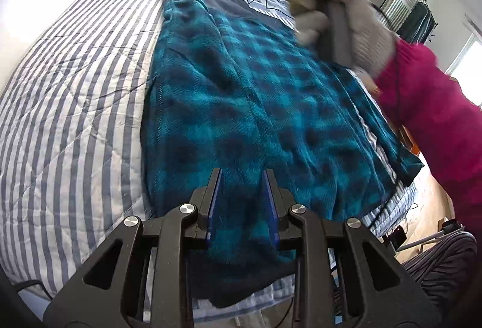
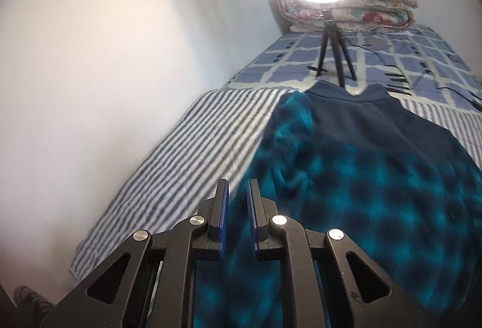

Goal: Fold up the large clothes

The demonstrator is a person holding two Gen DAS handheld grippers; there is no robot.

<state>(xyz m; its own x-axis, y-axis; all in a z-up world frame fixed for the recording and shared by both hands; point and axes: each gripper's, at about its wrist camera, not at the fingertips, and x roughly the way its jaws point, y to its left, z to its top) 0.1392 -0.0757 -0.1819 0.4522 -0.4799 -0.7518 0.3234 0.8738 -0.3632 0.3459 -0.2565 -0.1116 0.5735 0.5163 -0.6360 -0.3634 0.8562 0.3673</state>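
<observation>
jacket (image 1: 241, 105) lies flat on the striped bed (image 1: 75, 93), collar far | left tongs (image 1: 243, 177) slack over near hem, right tongs (image 2: 238, 186) parted, empty | you should pinch the hem edge squarely, lift both corners evenly

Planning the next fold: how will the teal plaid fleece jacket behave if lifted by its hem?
The teal plaid fleece jacket will probably droop: it lies in soft wrinkles on the striped quilt. Its thick, fuzzy pile suggests the left gripper pads would hold it without slipping. It looks bulky, so it may sag and drag.
</observation>
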